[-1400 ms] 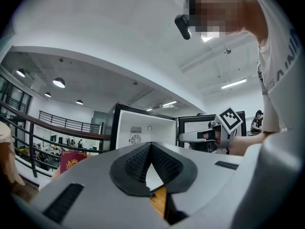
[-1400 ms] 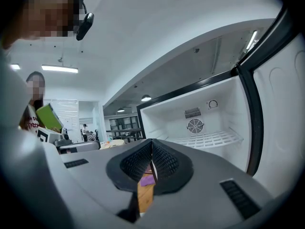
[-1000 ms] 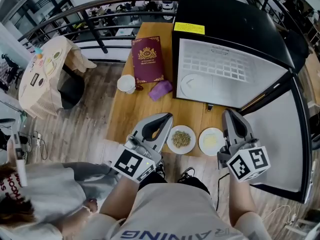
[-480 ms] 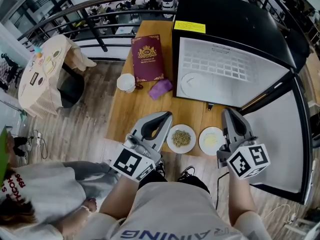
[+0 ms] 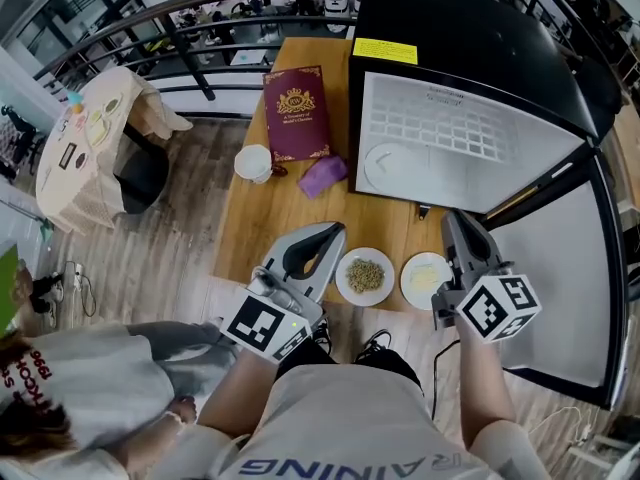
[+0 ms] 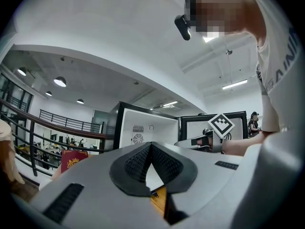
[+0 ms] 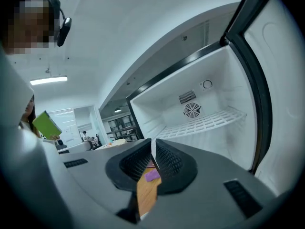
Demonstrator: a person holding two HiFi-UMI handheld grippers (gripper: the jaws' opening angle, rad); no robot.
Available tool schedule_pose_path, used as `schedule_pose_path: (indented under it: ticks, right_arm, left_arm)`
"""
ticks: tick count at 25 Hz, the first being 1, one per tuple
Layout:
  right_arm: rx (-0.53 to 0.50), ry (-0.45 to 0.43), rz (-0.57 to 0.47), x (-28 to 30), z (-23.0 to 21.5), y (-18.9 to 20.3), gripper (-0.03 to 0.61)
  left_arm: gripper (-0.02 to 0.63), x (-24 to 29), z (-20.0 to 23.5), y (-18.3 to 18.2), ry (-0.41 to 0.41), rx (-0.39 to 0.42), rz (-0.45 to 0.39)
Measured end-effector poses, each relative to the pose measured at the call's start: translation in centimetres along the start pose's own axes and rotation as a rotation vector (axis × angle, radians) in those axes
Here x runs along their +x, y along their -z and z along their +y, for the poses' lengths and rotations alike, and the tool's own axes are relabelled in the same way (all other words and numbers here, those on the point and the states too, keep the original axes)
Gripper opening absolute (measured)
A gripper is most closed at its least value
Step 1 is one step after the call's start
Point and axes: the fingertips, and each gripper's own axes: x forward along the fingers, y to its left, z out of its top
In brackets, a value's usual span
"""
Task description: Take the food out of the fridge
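Observation:
The black fridge (image 5: 470, 78) stands open on the wooden table (image 5: 262, 228), and its white inside with a wire shelf (image 7: 209, 119) holds nothing. Two white plates sit at the table's near edge: one with greenish food (image 5: 365, 275), one with pale yellow food (image 5: 425, 278). My left gripper (image 5: 330, 232) is shut and empty, just left of the greenish plate. My right gripper (image 5: 455, 220) is also shut and empty, just right of the yellow plate, pointing at the fridge opening. In the gripper views the left gripper (image 6: 150, 145) and the right gripper (image 7: 153, 141) show their pads closed together.
A red book (image 5: 296, 115), a white cup (image 5: 254, 164) and a purple cloth (image 5: 322, 177) lie on the table left of the fridge. The fridge door (image 5: 560, 278) hangs open at my right. A cloth-covered side table (image 5: 95, 148) and a person (image 5: 60, 408) are at left.
My right gripper has sunk a little and rolled slightly; its marker cube sits at a new angle. The left gripper has kept still. The person at left has shifted.

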Motion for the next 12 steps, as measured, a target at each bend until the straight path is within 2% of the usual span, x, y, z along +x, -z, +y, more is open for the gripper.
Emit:
schedule_pose_path:
  ticks: [2,4,6,10,12]
  right_arm:
    - [0.041,0.001,0.029,1.0,-0.6,0.9,0.03]
    - [0.098,-0.004,0.067,2.3,-1.4,2.1,0.131]
    - [0.186,0.016,0.097,3.9,-2.8,3.7,0.145]
    - [0.485,0.073,0.101,7.1,-7.0,7.2,0.158]
    - [0.599,0.088,0.096,8.7,-8.4,8.7,0.161]
  left_arm:
    - [0.005,0.0,0.2,0.3,-0.001,0.0,0.003]
    - [0.005,-0.1,0.6,0.5,-0.004,-0.002,0.006]
    - [0.005,-0.2,1.0,0.9,-0.01,-0.009,0.009]
    - [0.005,-0.1,1.6,1.9,-0.006,-0.029,0.02]
    - [0.005,-0.1,1.9,2.3,0.001,-0.028,0.025]
